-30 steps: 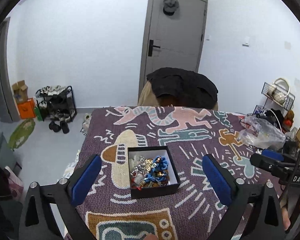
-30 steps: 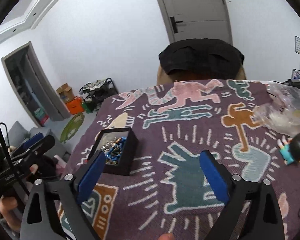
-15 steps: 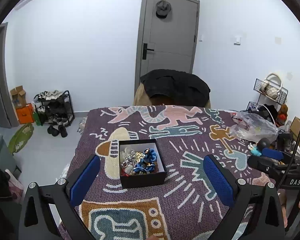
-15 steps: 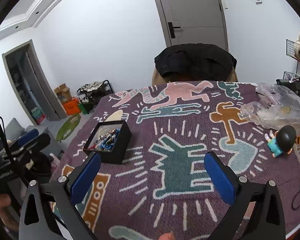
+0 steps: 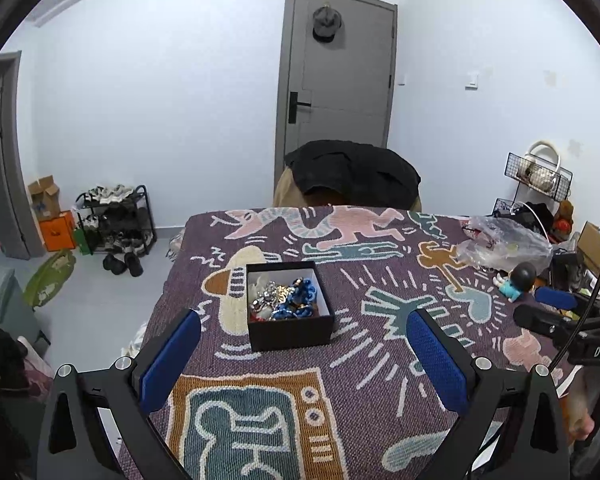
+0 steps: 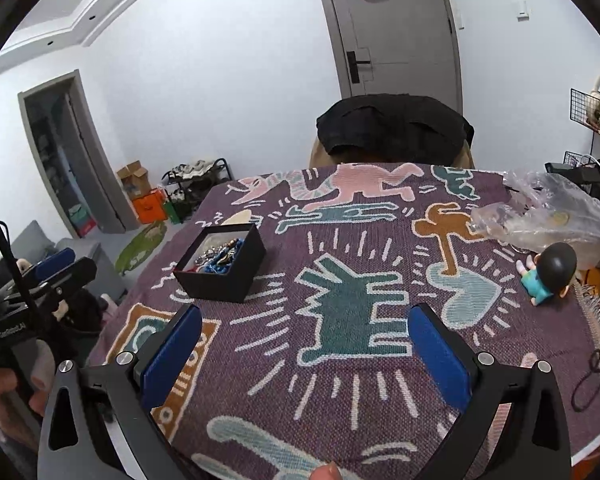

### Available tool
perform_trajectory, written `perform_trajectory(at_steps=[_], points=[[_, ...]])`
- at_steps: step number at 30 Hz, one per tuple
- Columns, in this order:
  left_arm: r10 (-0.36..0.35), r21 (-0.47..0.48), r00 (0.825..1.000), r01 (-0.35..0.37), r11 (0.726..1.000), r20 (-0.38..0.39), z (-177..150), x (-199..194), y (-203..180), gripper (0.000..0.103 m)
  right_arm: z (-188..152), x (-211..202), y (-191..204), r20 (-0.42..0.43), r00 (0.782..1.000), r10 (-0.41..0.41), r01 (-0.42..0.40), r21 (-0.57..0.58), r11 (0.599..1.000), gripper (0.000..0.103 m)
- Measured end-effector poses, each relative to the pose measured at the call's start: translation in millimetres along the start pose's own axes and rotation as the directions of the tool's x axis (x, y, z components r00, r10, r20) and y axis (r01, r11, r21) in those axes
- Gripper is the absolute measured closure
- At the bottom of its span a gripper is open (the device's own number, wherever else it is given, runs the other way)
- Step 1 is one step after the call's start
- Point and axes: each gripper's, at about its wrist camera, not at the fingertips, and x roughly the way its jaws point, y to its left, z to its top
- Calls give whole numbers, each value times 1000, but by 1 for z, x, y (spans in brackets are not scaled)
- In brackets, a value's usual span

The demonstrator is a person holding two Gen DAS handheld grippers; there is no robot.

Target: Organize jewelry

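Note:
A small black box [image 5: 290, 320] full of tangled jewelry [image 5: 284, 298], blue beads and silver pieces, sits on the patterned purple cloth [image 5: 360, 360] of the table. It also shows in the right wrist view [image 6: 224, 276] at the left. My left gripper [image 5: 304, 352] is open and empty, held above the near edge just in front of the box. My right gripper [image 6: 304, 352] is open and empty, over the teal figure in the cloth, to the right of the box. Each gripper shows at the edge of the other's view.
A clear plastic bag [image 5: 504, 244] and a small doll with a black head [image 5: 516, 280] lie at the table's right side; they also show in the right wrist view, bag [image 6: 552, 216] and doll [image 6: 548, 276]. A chair with a black jacket [image 5: 352, 172] stands behind the table.
Both grippers have drawn back and risen from the table, so the box looks smaller and farther away. Both stay open and empty.

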Motion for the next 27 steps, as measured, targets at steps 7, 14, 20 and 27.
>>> perform_trajectory(at_steps=[7, 14, 20, 27], points=[[3, 9, 1000, -3, 1000, 13, -6, -3, 0, 0, -1, -8, -10, 30, 1000, 2, -3, 32, 999, 0], [9, -12, 1000, -9, 1000, 17, -6, -3, 4, 0, -2, -12, -14, 39, 999, -6, 5, 44, 999, 0], [12, -18, 1000, -12, 1000, 20, -6, -4, 4, 0, -4, -11, -16, 36, 999, 0, -2, 45, 999, 0], [18, -20, 999, -18, 1000, 27, -6, -5, 6, 0, -5, -6, -18, 24, 1000, 17, -18, 58, 998, 0]])
